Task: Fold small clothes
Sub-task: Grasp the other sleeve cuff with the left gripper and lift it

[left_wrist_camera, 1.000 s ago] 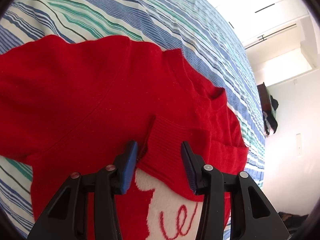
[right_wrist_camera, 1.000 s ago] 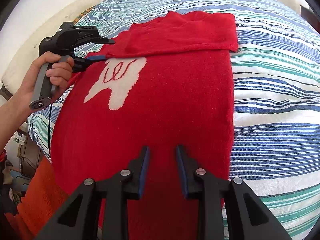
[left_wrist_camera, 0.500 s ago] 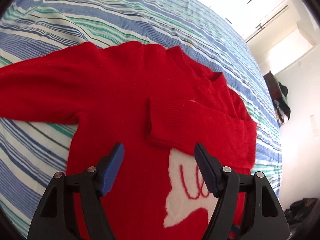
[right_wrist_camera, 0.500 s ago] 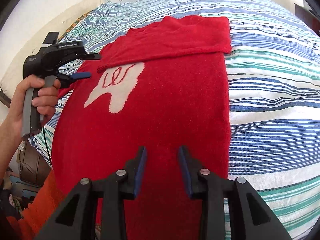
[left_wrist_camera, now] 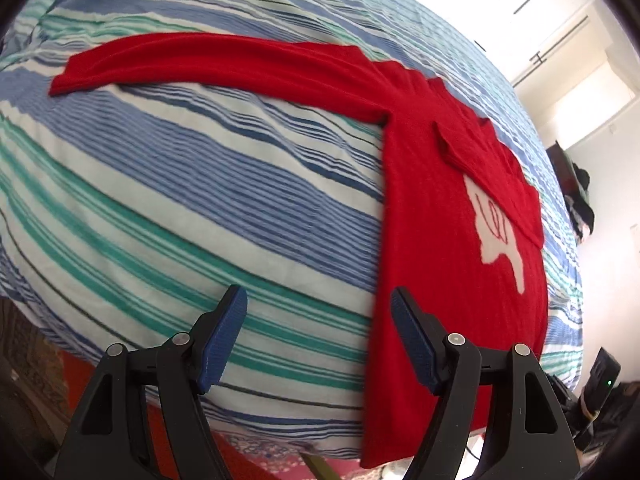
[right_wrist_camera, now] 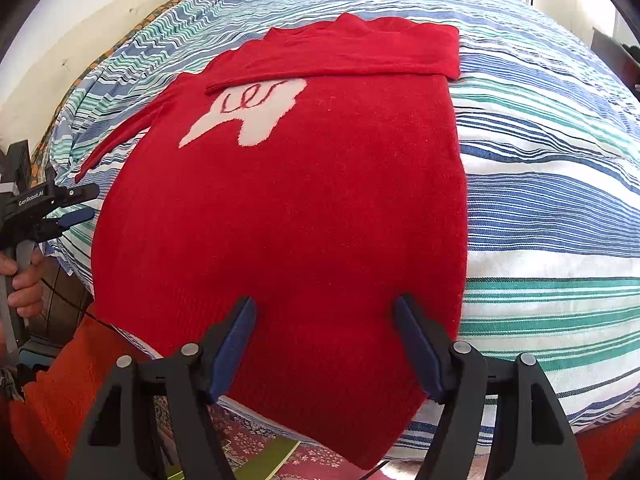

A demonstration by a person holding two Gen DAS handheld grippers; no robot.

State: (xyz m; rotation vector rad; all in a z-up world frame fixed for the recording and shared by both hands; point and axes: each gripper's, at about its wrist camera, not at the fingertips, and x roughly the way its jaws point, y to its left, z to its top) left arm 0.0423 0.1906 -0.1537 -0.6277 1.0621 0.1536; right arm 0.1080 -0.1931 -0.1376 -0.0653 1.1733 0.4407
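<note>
A red sweater (right_wrist_camera: 304, 216) with a white motif (right_wrist_camera: 256, 116) lies flat on the striped bed. One sleeve (right_wrist_camera: 344, 56) is folded across the chest. The other sleeve (left_wrist_camera: 208, 60) stretches out flat over the bedcover. My left gripper (left_wrist_camera: 319, 332) is open and empty, above the bedcover beside the sweater's (left_wrist_camera: 440, 216) side edge; it also shows in the right wrist view (right_wrist_camera: 76, 204) at the far left. My right gripper (right_wrist_camera: 325, 344) is open and empty over the sweater's hem.
The striped blue, green and white bedcover (right_wrist_camera: 552, 184) fills both views. An orange cloth (right_wrist_camera: 68, 396) and a patterned rug (right_wrist_camera: 256, 440) lie below the bed's front edge. White wardrobe doors (left_wrist_camera: 516, 4) stand beyond the bed. A dark device (left_wrist_camera: 604, 376) sits at the right.
My left gripper let go of the folded sleeve's cuff, opened wide and drew back left, off the sweater. My right gripper opened wide over the hem.
</note>
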